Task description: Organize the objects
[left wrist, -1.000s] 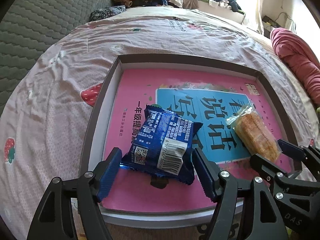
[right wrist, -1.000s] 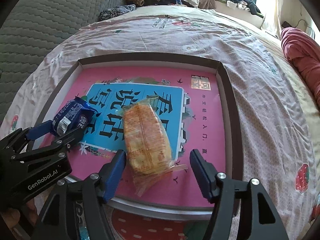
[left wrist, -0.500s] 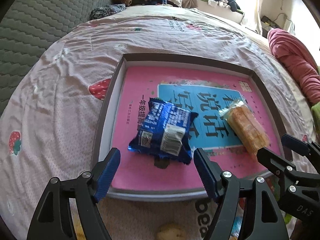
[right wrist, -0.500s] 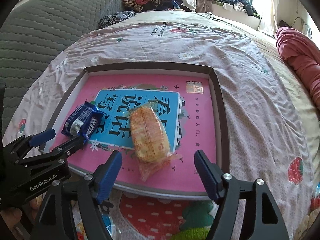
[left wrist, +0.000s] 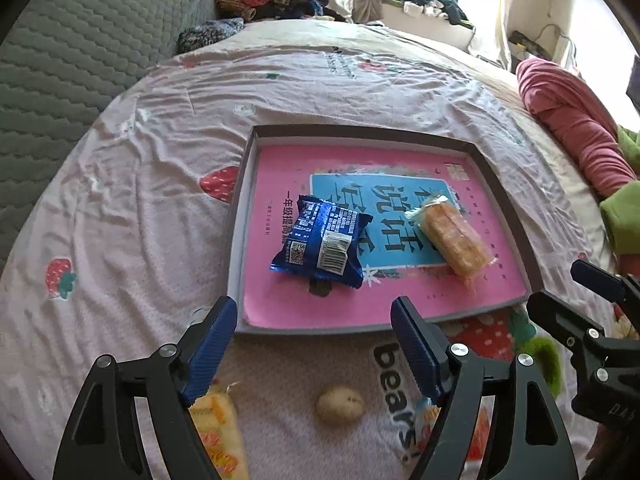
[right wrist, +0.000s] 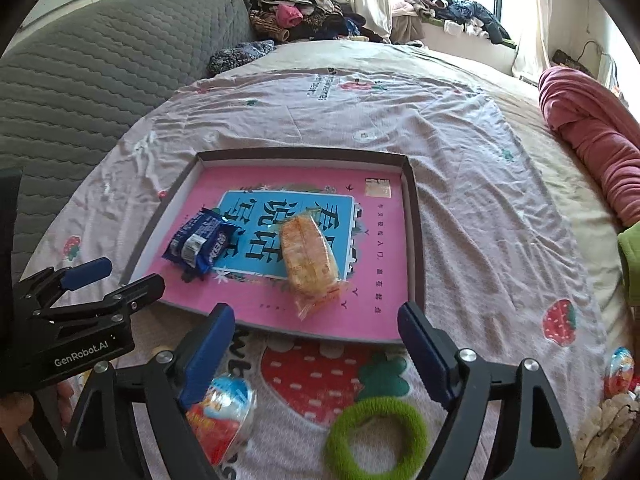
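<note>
A shallow pink-lined box tray [left wrist: 240, 208] [right wrist: 412, 240] lies on the bed. In it are a blue snack packet [left wrist: 322, 242] [right wrist: 200, 242] and a clear-wrapped orange cracker pack [left wrist: 454, 238] [right wrist: 308, 260]. My left gripper [left wrist: 314, 336] is open and empty, just in front of the tray's near edge. My right gripper [right wrist: 316, 336] is open and empty, also in front of the near edge. Each gripper shows at the side of the other's view.
On the strawberry-print sheet near me lie a small potato [left wrist: 340, 404], a yellow packet [left wrist: 216, 432], a red and white snack cup [right wrist: 220, 416], a green hair ring [right wrist: 376, 436] and another wrapped item [right wrist: 618, 370]. A pink blanket [right wrist: 592, 136] lies right; a grey headboard [right wrist: 100, 80] left.
Both grippers have pulled back from the tray, away from the packets they straddled. The packets stay lying in the tray. More of the sheet and loose items now show.
</note>
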Action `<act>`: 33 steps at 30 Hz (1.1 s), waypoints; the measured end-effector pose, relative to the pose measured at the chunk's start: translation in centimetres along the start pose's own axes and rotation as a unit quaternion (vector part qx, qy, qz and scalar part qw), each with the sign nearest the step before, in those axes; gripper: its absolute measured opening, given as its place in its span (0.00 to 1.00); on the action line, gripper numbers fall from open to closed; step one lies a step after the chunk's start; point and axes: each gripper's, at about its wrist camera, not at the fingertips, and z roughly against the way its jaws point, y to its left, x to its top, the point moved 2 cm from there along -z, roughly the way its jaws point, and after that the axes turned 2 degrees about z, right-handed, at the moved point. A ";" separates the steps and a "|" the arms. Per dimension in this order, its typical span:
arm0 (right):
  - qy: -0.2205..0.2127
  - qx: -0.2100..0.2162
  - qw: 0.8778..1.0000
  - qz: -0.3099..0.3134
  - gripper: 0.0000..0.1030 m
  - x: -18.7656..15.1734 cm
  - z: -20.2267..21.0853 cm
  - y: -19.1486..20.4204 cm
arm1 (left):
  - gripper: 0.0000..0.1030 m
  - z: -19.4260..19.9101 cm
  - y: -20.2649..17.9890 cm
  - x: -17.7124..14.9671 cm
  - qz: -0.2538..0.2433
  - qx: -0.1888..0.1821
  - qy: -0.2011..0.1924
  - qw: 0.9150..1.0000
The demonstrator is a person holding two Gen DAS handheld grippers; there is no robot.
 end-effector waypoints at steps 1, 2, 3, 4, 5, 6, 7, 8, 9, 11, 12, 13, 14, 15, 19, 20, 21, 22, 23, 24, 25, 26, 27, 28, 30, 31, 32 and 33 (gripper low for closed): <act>-0.002 0.000 1.000 0.000 0.81 -0.1 0.4 0.1 | 0.78 0.5 0.1 -0.2 0.001 0.000 0.001 1.000; -0.002 0.001 1.000 -0.001 0.81 -0.2 0.8 0.1 | 0.78 0.8 0.2 -0.3 0.002 -0.002 0.001 1.000; -0.003 0.002 1.000 -0.001 0.81 -0.3 1.1 0.2 | 0.79 1.2 0.4 -0.4 0.005 -0.004 0.000 1.000; -0.005 0.001 1.000 0.000 0.81 -0.4 1.5 0.4 | 0.79 1.7 0.4 -0.6 0.007 -0.001 -0.001 1.000; -0.007 0.000 1.000 0.003 0.81 -0.6 2.0 0.6 | 0.79 2.3 0.4 -0.7 0.006 -0.001 -0.005 1.000; -0.009 -0.001 1.000 0.005 0.81 -0.7 2.3 0.7 | 0.80 2.7 0.3 -0.8 0.005 -0.004 -0.006 1.000; -0.011 -0.004 1.000 0.007 0.82 -0.8 2.8 0.9 | 0.80 2.9 0.3 -0.8 0.003 -0.007 -0.006 1.000; -0.011 -0.004 1.000 0.009 0.82 -1.0 3.2 1.1 | 0.80 3.5 0.2 -1.0 0.003 -0.011 -0.006 1.000; -0.011 -0.004 1.000 0.010 0.83 -1.1 3.6 1.3 | 0.80 3.8 0.2 -1.0 0.003 -0.012 -0.007 1.000; -0.013 -0.006 1.000 0.012 0.87 -1.4 4.2 1.5 | 0.81 4.6 0.3 -1.1 0.003 -0.011 -0.012 1.000; -0.015 -0.005 1.000 0.014 0.87 -1.6 4.5 1.6 | 0.81 5.1 0.3 -1.3 0.003 -0.013 -0.014 1.000; -0.017 -0.006 1.000 0.014 0.89 -1.7 4.9 1.8 | 0.82 5.5 0.3 -1.5 0.004 -0.014 -0.015 1.000; -0.017 -0.007 1.000 0.014 0.91 -1.9 5.3 1.9 | 0.82 5.7 0.3 -1.7 0.003 -0.011 -0.015 1.000; -0.018 -0.005 1.000 0.013 0.91 -2.0 5.5 2.0 | 0.82 6.0 0.2 -1.9 -0.001 -0.013 -0.014 1.000; -0.019 -0.004 1.000 0.009 0.92 -2.6 6.3 2.1 | 0.83 7.1 0.4 -2.5 -0.002 -0.012 -0.020 1.000; -0.020 -0.005 1.000 0.009 0.93 -2.8 6.6 2.2 | 0.84 7.5 0.6 -2.6 -0.001 -0.010 -0.022 1.000; -0.022 -0.006 1.000 0.008 0.94 -2.9 6.9 2.3 | 0.87 7.7 0.6 -2.7 -0.001 -0.011 -0.023 1.000; -0.022 -0.007 1.000 0.008 0.96 -3.0 7.0 2.3 | 0.91 8.0 0.6 -2.8 -0.001 -0.011 -0.024 1.000; -0.025 -0.009 1.000 0.011 0.98 -3.2 7.3 2.5 | 0.91 8.3 0.7 -3.0 0.000 -0.012 -0.026 1.000; -0.028 -0.011 0.999 0.012 0.98 -3.3 7.5 2.5 | 0.91 8.5 0.8 -3.0 0.001 -0.012 -0.027 1.000; -0.031 -0.015 0.999 0.014 0.98 -3.5 7.9 2.6 | 0.91 8.8 0.8 -3.2 0.000 -0.012 -0.028 1.000; -0.033 -0.018 0.999 0.016 0.98 -3.6 8.1 2.7 | 0.91 9.1 0.8 -3.4 0.000 -0.014 -0.028 1.000; -0.037 -0.020 0.999 0.018 0.99 -3.7 8.4 2.8 | 0.91 9.3 0.8 -3.6 0.001 -0.015 -0.029 0.999; -0.040 -0.022 0.999 0.017 0.99 -3.8 8.7 2.8 | 0.91 9.4 0.9 -3.8 0.001 -0.014 -0.029 0.999; -0.041 -0.011 0.999 0.009 0.99 -3.9 9.3 2.8 | 0.91 9.8 1.0 -4.1 -0.001 -0.016 -0.029 0.999; -0.042 -0.008 0.999 0.007 0.99 -4.1 9.6 2.9 | 0.91 10.0 1.1 -4.2 -0.002 -0.016 -0.030 0.999; -0.045 -0.009 0.999 0.010 1.00 -4.2 10.0 2.9 | 0.91 10.3 1.2 -4.4 -0.002 -0.018 -0.030 0.999; -0.050 -0.011 0.999 0.013 1.00 -4.3 10.4 3.0 | 0.91 10.6 1.4 -4.6 -0.001 -0.018 -0.033 0.999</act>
